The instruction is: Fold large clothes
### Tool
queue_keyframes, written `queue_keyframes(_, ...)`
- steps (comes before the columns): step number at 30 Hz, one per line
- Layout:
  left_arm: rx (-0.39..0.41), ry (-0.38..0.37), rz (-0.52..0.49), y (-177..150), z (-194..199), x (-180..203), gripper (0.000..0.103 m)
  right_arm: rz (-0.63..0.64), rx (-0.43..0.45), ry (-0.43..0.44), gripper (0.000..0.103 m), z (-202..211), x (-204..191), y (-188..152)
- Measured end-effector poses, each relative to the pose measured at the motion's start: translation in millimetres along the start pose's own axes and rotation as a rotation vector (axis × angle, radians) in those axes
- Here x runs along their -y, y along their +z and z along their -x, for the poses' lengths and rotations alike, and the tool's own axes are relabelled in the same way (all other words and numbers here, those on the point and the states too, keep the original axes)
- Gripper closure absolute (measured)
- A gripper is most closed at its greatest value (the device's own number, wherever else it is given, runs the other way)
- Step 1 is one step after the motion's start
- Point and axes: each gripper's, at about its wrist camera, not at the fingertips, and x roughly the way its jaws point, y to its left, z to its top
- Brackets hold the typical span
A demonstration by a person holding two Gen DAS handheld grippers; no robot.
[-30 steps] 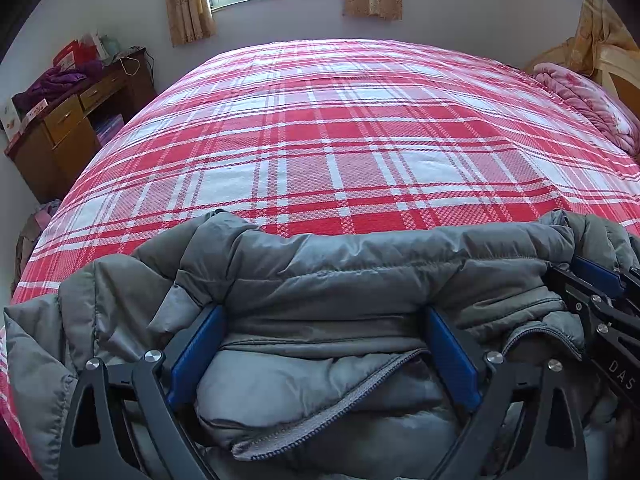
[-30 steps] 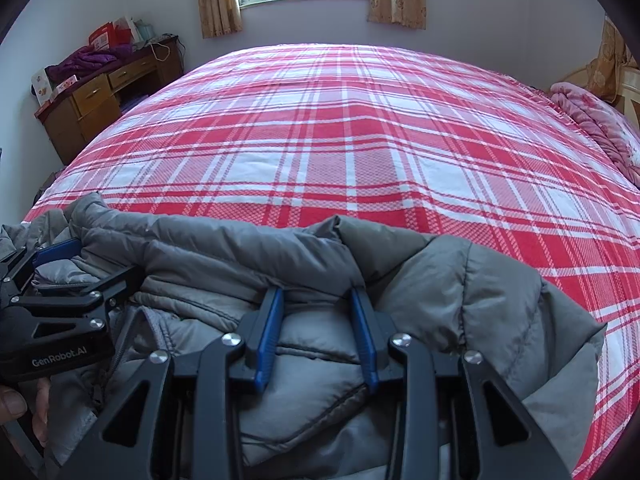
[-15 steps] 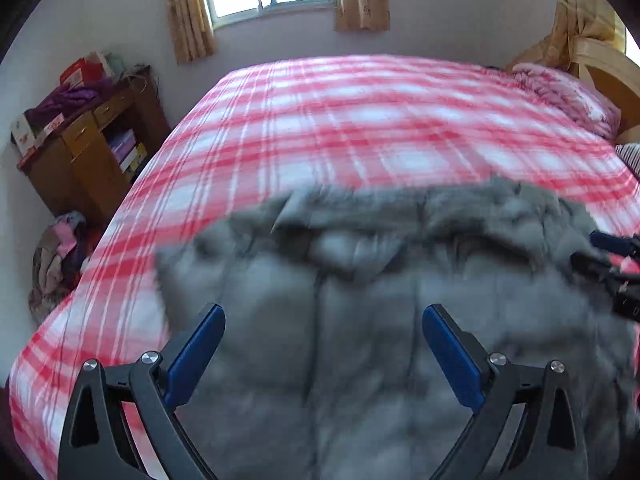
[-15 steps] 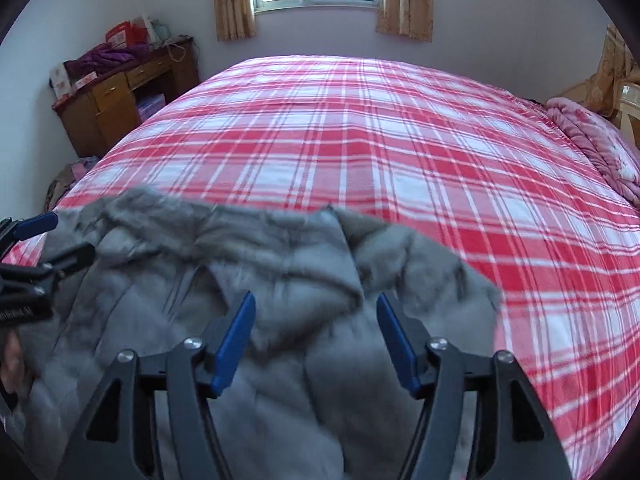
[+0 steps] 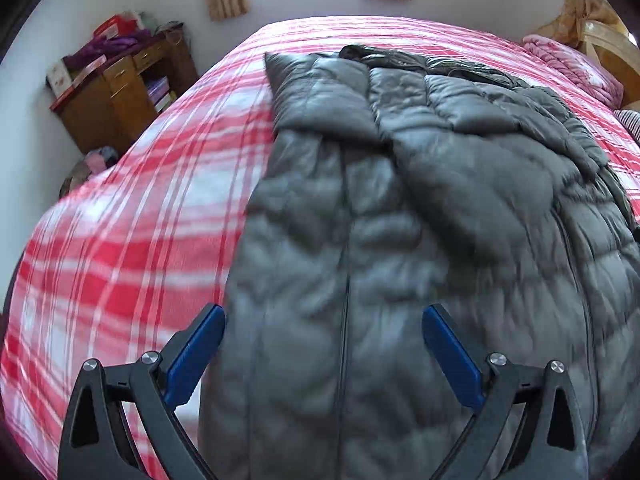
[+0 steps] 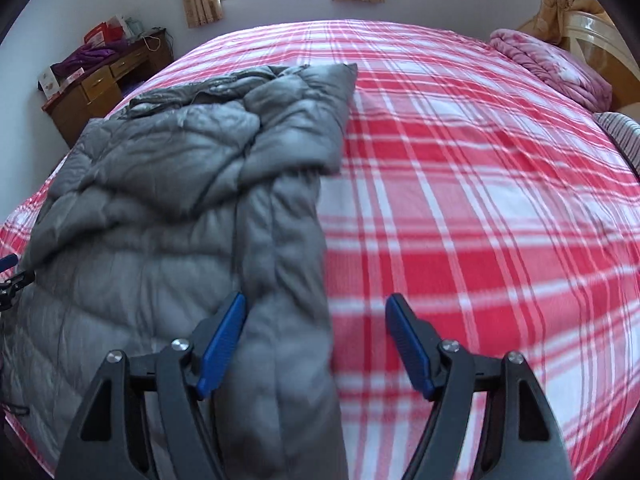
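Observation:
A grey puffer jacket [image 5: 420,200] lies stretched out lengthwise on the red plaid bed [image 5: 140,220], its far end folded over. My left gripper [image 5: 323,316] is open above the jacket's near end, and its pads press on nothing. In the right wrist view the jacket [image 6: 180,184] covers the left of the bed [image 6: 460,160]. My right gripper [image 6: 317,300] hangs over the jacket's right edge with its jaws opening. Fabric lies below the left pad, not pinched. The left gripper's tip [image 6: 10,276] shows at the left edge of the right wrist view.
A wooden desk [image 5: 116,92] with clutter on it stands left of the bed, with a pile of clothes [image 5: 88,164] on the floor beside it. A pink quilt [image 6: 552,68], a striped pillow [image 6: 624,136] and a headboard [image 6: 592,36] are at the far right.
The jacket was bunched at both grippers and now lies spread long across the bed. The right jaws let go of it and widened. Both grippers drew back toward the near edge.

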Motion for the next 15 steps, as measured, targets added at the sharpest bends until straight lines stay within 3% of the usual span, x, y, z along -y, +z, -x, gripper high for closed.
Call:
queue_keyframes(11,0.001,-0.033,0.073,-65.6,33.1,-12.9,0.004,-0.035,0.006,0.011,0.027,38.5,2.3,-75.1)
queue_keyframes(15,0.003,-0.014,0.084,-87.5,42.5,-19.9,0.004,-0.034,0.013,0.008,0.027,52.3,2.5,-101.7)
